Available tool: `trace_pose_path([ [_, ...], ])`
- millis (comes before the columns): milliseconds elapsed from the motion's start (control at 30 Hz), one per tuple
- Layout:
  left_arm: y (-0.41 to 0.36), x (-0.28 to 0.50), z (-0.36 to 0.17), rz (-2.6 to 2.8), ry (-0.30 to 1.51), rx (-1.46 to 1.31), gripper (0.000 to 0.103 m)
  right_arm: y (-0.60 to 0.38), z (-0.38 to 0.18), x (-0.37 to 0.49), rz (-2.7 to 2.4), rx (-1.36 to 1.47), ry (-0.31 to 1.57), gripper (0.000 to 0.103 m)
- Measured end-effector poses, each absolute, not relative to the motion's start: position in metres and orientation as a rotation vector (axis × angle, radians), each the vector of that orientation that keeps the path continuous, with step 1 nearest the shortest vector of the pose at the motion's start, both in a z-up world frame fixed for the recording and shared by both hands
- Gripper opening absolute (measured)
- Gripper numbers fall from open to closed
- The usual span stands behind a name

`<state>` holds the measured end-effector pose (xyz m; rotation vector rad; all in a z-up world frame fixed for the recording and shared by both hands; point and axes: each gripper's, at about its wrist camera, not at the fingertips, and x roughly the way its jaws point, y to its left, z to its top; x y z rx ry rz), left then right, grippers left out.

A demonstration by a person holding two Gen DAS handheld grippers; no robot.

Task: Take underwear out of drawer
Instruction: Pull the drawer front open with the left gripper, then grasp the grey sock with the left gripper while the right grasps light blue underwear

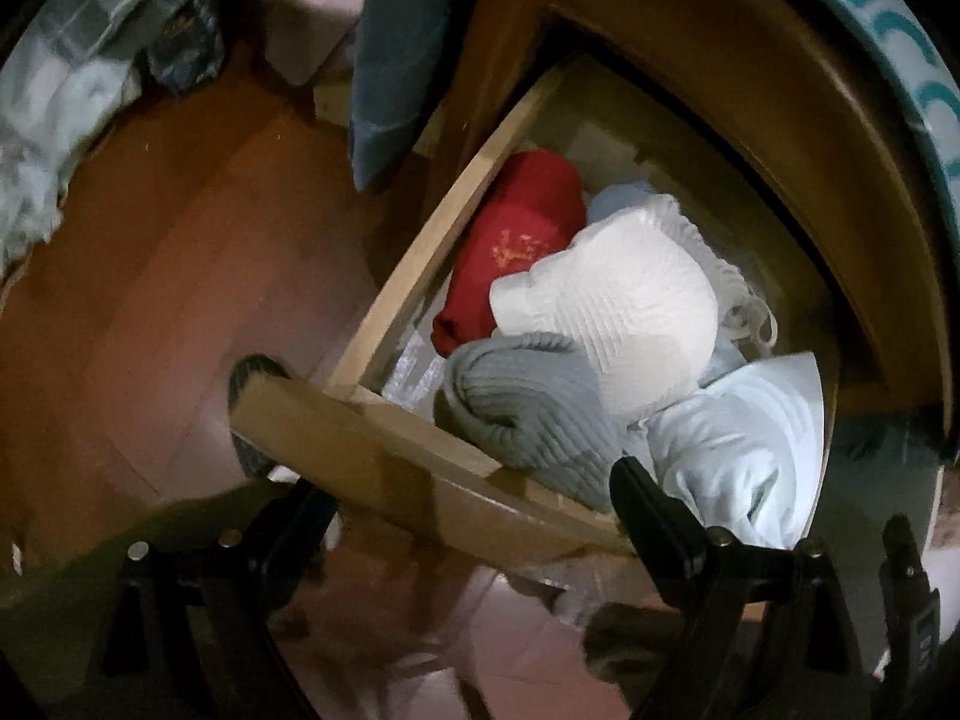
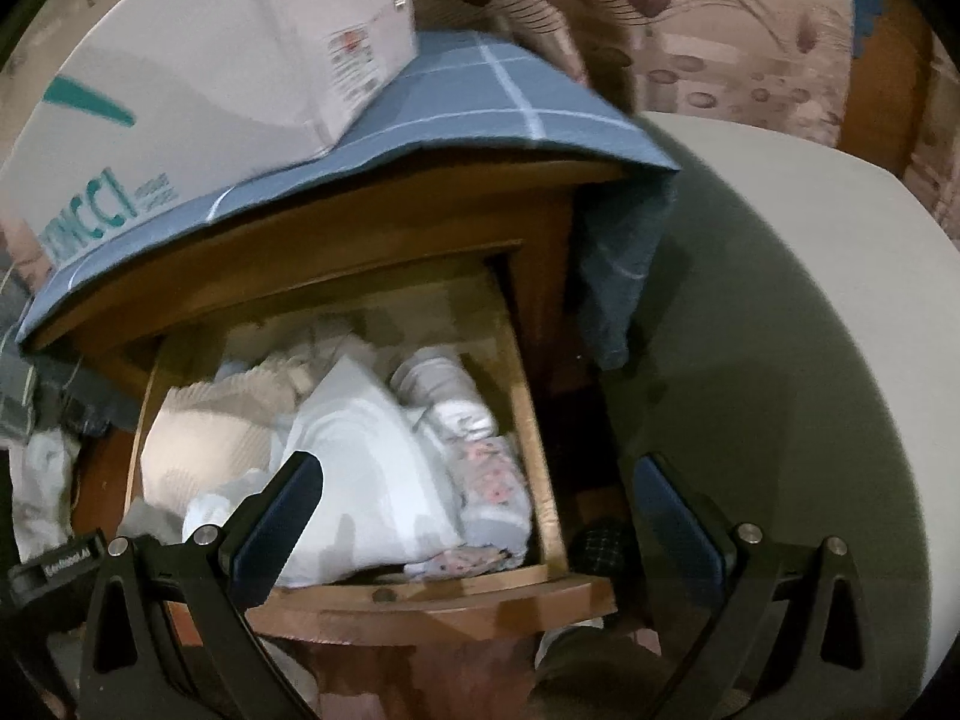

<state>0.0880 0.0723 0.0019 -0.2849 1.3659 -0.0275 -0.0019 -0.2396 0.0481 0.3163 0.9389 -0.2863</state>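
The wooden drawer (image 1: 414, 252) stands pulled out of a nightstand and is full of folded clothes. In the left wrist view it holds a red roll (image 1: 516, 240), a white ribbed piece (image 1: 630, 312), a grey knit roll (image 1: 534, 402) and a pale blue garment (image 1: 744, 438). My left gripper (image 1: 474, 498) hangs open above the drawer's front edge, holding nothing. In the right wrist view the drawer (image 2: 534, 420) shows a white folded garment (image 2: 372, 468), a floral piece (image 2: 498, 480) and a cream ribbed piece (image 2: 204, 426). My right gripper (image 2: 480, 492) is open over the drawer's front right corner, empty.
A blue checked cloth (image 2: 480, 96) covers the nightstand top, with a white cardboard box (image 2: 198, 60) on it. A bed's pale mattress edge (image 2: 810, 300) lies right of the nightstand. Wooden floor (image 1: 180, 276) spreads to the left, with bedding (image 1: 54, 120) at its far edge.
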Motion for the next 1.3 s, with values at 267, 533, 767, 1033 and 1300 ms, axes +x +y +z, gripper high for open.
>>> trace_pose_path([
  [267,0.075,0.071,0.052,-0.162,1.299,-0.159,0.093,-0.212,0.045,0.005,-0.12,0.304,0.979,0.103],
  [533,0.067,0.08,0.078,-0.281,1.224,-0.014,0.093,-0.172,0.052,0.021,0.078,0.255,1.051,0.096],
  [767,0.084,0.097,0.074,-0.297,1.216,-0.118,0.093,-0.145,0.046,0.057,0.167,0.214,1.207,0.088],
  [1033,0.091,0.096,0.057,-0.264,1.206,-0.044,0.093,-0.11,0.016,0.094,0.17,0.119,1.368,0.07],
  [1300,0.106,0.102,0.048,-0.259,1.254,-0.141,0.093,-0.097,-0.014,0.109,0.171,0.075,1.468,0.06],
])
